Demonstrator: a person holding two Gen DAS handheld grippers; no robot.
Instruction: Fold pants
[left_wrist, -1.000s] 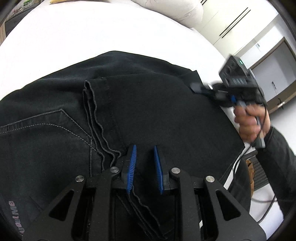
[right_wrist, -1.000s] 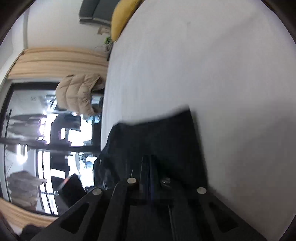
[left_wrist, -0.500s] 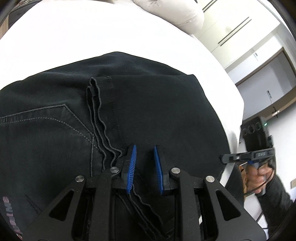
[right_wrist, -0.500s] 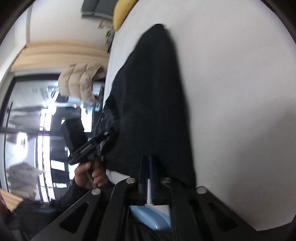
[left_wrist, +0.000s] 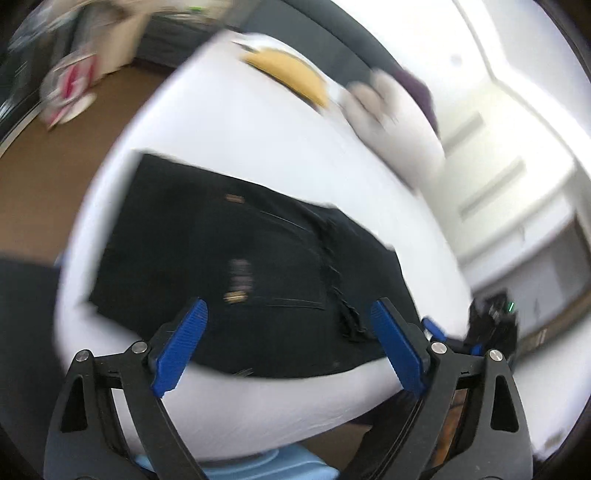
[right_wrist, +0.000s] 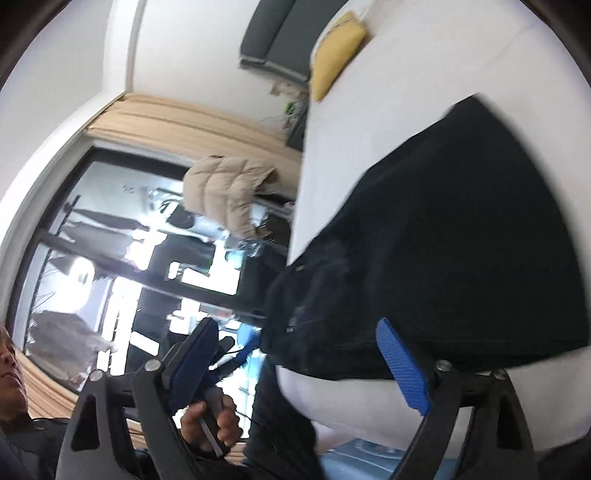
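The black pants (left_wrist: 243, 266) lie folded into a flat rectangle on the white bed (left_wrist: 236, 136), with the frayed hems on top at the right. My left gripper (left_wrist: 291, 343) is open and empty, held back above the bed's near edge. My right gripper (right_wrist: 306, 365) is open and empty too, off the bed's edge beside the pants (right_wrist: 443, 258). In the left wrist view the right gripper shows small at the far right (left_wrist: 491, 325). In the right wrist view the left gripper and the hand that holds it (right_wrist: 210, 417) show low at the left.
A yellow pillow (left_wrist: 288, 74) and a pale cushion (left_wrist: 384, 114) lie at the far end of the bed. Brown floor (left_wrist: 48, 173) lies left of the bed. A window, curtains and a beige jacket (right_wrist: 225, 195) stand beyond the bed. A light blue object (left_wrist: 258, 467) sits below the grippers.
Both grippers have opened, let go of the pants and pulled back from the bed. The pants now lie folded and flat. The views are blurred by the motion.
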